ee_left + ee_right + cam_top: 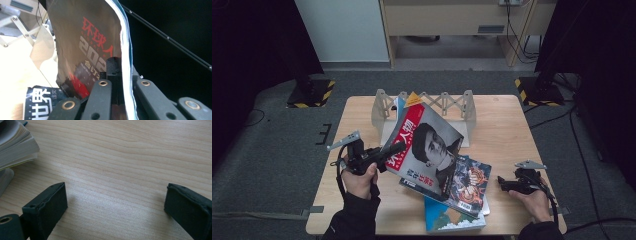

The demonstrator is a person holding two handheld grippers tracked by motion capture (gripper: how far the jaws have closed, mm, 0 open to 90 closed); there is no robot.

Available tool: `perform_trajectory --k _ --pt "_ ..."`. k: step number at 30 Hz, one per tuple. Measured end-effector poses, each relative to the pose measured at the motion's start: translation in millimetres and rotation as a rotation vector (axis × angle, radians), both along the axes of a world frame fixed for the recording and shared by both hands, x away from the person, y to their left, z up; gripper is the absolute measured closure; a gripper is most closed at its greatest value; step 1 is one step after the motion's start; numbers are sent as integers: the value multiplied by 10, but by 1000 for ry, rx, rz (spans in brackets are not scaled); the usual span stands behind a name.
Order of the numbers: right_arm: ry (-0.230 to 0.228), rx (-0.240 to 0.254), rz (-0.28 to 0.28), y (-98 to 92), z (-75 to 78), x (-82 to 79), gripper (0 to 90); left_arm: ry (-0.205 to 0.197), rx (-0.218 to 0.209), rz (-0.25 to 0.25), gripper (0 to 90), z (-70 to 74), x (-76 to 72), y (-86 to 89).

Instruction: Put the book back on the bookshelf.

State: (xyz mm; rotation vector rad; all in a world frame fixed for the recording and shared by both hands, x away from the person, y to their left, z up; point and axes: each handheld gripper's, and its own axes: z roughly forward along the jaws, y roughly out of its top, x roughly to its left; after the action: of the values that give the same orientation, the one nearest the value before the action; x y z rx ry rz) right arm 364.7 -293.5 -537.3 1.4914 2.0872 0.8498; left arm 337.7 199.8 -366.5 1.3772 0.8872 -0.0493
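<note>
— Pinching the magazine [424, 145] by its left edge, your left gripper [388, 152] tilts it above the tabletop's [507, 125] middle.
— And your right gripper [503, 184]?
— Jaws spread, empty, near the right front corner.

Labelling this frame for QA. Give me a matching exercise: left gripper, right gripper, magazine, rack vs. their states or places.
1. left gripper
2. right gripper
3. red-titled magazine
4. white folding rack

a. stands at the table's far edge
b. jaws wide apart over bare wood
c. lifted, tilted above the book pile
d. clamped on a cover's edge

Pairs: 1-d, 2-b, 3-c, 4-a
</note>
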Motion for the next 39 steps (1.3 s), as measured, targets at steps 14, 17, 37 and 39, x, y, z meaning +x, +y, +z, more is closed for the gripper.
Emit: perform_trajectory --k 14,17,37,39 --pt "-15 10 1 -1 -18 -10 37 -57 -46 83 864 194 -82 339" --pt "-15 10 1 0 -18 -10 37 -62 -51 97 864 216 -95 408" --pt "-15 11 1 -1 -18 -9 37 -65 -75 123 864 302 -140 880" --pt "-15 10 1 -1 -18 -9 37 -69 -69 122 864 305 -141 931"
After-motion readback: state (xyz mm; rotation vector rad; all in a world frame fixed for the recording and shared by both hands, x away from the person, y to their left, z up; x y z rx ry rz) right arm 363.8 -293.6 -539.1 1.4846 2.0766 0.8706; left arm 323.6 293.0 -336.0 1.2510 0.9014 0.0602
